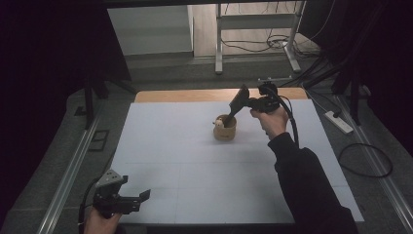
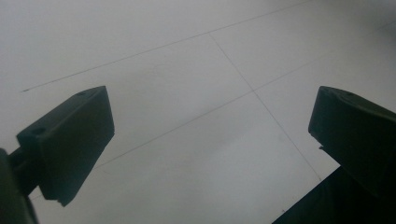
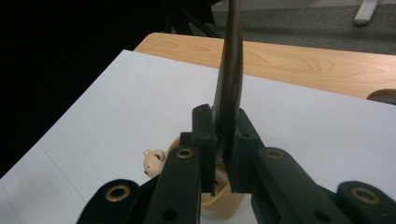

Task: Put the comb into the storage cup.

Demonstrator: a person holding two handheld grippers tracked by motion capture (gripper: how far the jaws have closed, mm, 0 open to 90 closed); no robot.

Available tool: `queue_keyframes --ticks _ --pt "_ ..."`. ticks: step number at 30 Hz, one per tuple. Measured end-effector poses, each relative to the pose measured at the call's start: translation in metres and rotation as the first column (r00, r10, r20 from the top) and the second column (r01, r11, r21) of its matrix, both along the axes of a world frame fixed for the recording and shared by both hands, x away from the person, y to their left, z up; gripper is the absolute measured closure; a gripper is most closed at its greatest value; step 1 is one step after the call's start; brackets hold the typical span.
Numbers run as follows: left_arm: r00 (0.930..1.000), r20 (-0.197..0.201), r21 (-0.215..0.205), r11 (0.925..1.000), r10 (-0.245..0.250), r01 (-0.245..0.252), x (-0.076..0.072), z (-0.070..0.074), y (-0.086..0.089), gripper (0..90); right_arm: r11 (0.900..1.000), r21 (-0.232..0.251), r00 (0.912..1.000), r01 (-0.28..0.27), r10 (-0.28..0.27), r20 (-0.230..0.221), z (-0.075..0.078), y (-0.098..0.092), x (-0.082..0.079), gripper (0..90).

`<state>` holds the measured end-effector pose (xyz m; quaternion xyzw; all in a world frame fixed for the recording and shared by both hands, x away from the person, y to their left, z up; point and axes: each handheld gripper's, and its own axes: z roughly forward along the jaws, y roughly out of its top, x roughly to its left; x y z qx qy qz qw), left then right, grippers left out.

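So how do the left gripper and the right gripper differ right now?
The left gripper has its jaws wide apart with nothing between them; the right gripper is shut on a dark spatula. The left gripper sits at the near edge of the white table, away from the wooden holder; the right gripper is up beside that holder. Both are black and hand-held.

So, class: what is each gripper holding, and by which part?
The right gripper clamps a dark spatula partway along its handle; the left gripper holds nothing.
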<state>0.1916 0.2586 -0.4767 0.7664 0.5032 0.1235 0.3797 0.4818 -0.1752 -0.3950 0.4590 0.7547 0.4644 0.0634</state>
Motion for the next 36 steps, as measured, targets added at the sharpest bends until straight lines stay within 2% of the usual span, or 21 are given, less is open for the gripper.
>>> queue_keyframes --ticks 13,21,26,36 --pt "1.0 -0.004 0.0 1.0 0.001 -0.001 0.0 0.0 0.0 1.0 0.997 0.08 0.9979 0.025 -0.02 -0.061 -0.009 -0.019 0.007 83.3" --pt "1.0 -0.005 0.0 1.0 0.002 -0.002 0.0 0.0 0.0 1.0 0.993 0.11 0.9962 0.036 -0.027 -0.083 -0.015 -0.027 0.009 83.0" --pt "1.0 -0.004 0.0 1.0 0.001 -0.001 0.0 0.0 0.0 1.0 0.993 0.111 0.9956 0.041 -0.031 -0.088 -0.017 -0.029 0.009 82.3" --pt "1.0 -0.005 -0.003 1.0 0.001 -0.001 0.0 0.0 0.001 1.0 0.994 0.085 0.9938 0.073 -0.065 -0.09 -0.024 -0.033 0.009 75.5"
